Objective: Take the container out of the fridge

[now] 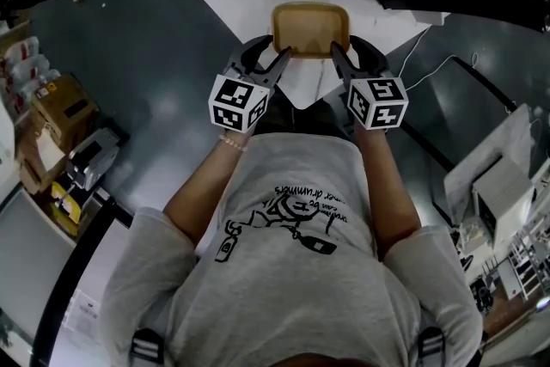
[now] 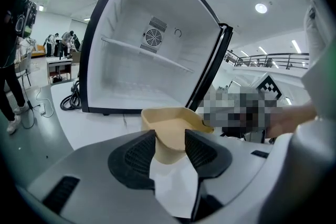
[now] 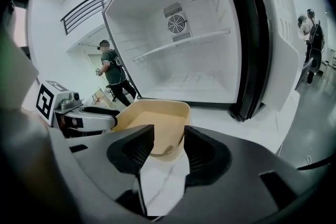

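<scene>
while you stand at the open fridge (image 2: pixel 142 55), your holdings, left to right:

- left claw (image 1: pixel 279 60): jaws closed on the near left corner of the container (image 1: pixel 310 28), pads against its wall; marker cube (image 1: pixel 239 103) towards you.
- container: tan, shallow, round-cornered; outside the fridge, just before its open compartment, over the white tabletop (image 2: pixel 92 126); carried between both claws.
- right claw (image 1: pixel 339 58): jaws clamped on the near right corner of the container; marker cube (image 1: pixel 378 101) towards you.
- fridge: white inside, one shelf rail across, round fan grille (image 2: pixel 153 38) on the back wall.
- black cable (image 2: pixel 69 99): coiled on the tabletop at the fridge's left.
</scene>
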{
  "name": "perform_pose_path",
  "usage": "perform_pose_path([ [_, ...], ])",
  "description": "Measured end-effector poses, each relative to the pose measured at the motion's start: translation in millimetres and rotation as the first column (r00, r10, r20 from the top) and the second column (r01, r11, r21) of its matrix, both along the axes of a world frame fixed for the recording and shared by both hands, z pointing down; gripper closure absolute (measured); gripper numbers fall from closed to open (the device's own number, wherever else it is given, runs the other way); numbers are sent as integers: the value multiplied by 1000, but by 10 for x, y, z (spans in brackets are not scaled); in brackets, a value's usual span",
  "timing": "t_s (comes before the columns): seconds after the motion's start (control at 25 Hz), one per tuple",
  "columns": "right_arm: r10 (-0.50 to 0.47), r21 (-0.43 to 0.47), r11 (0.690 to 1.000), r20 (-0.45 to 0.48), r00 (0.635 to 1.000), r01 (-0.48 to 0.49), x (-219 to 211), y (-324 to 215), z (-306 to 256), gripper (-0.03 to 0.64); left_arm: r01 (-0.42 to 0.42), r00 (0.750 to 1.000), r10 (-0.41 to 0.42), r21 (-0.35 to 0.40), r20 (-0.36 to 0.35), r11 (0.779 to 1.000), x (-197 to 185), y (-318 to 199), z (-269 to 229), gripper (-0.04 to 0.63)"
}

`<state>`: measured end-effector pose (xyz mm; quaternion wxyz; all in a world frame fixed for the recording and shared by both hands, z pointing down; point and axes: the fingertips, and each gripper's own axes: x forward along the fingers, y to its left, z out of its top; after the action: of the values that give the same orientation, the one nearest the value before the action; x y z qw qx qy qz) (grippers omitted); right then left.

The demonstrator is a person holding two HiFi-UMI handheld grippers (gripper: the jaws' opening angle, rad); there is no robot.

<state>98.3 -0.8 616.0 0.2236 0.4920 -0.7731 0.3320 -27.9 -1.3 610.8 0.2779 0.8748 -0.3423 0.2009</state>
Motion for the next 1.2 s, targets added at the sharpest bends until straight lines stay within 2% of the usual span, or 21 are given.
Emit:
perform_pose_path([
  [1.2, 10, -63, 998, -17, 1000, -11, -1, 73, 597, 428, -15, 999, 17, -58, 44, 998, 7, 12, 611, 411],
])
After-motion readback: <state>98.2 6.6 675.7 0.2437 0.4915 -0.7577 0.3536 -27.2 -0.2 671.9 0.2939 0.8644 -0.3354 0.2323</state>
